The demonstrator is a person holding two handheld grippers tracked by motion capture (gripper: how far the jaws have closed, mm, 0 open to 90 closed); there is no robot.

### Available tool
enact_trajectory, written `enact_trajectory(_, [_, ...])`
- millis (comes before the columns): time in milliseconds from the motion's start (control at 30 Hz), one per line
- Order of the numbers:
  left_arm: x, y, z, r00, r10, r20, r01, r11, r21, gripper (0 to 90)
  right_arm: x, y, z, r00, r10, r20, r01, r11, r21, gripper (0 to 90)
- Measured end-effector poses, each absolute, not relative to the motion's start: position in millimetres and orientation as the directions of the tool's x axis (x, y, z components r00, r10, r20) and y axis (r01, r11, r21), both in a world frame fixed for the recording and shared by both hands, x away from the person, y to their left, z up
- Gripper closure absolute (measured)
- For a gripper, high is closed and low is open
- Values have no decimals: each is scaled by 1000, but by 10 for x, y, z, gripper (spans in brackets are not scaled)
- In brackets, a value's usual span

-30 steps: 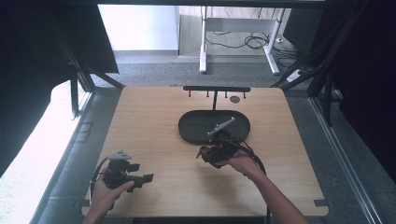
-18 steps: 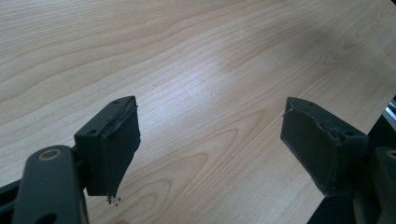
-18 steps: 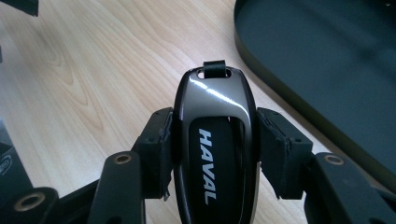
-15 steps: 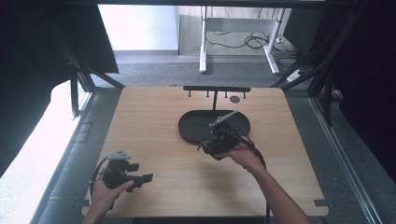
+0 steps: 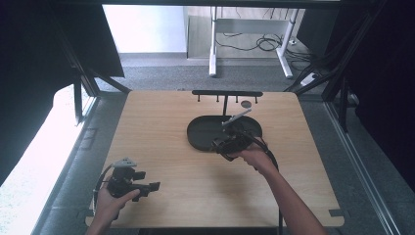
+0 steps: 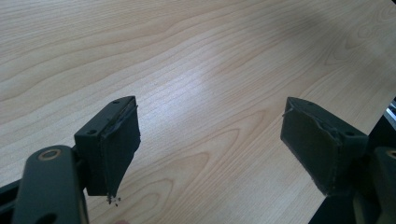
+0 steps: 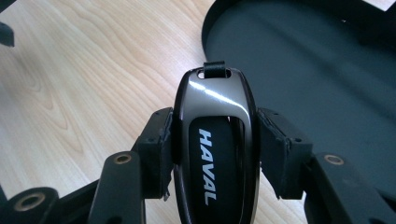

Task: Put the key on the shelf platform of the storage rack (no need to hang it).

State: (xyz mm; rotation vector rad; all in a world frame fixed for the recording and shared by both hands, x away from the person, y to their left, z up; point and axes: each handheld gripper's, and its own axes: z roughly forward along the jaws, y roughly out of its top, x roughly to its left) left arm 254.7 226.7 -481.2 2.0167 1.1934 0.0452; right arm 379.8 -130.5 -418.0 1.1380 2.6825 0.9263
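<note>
One key fob, glossy black and marked HAVAL, is pinched between the two jaws of the right gripper, which press against its sides. A small loop is seen at the fob's far end. The fob is held just above the wooden table, at the near edge of a black oval tray; in the high view the right gripper is seen at that tray's front rim. Behind the tray, a black rack with small hooks is stood near the table's far edge. Well apart, at the near left corner, the left gripper is held over bare wood with its jaws spread wide and nothing between them.
</note>
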Motion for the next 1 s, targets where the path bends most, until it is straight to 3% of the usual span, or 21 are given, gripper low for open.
enact_trajectory(1000, [2556, 2282, -4827, 554, 759, -341, 735, -254, 629, 200, 4174, -1354, -4177, -651, 751, 114, 671, 499, 549, 495])
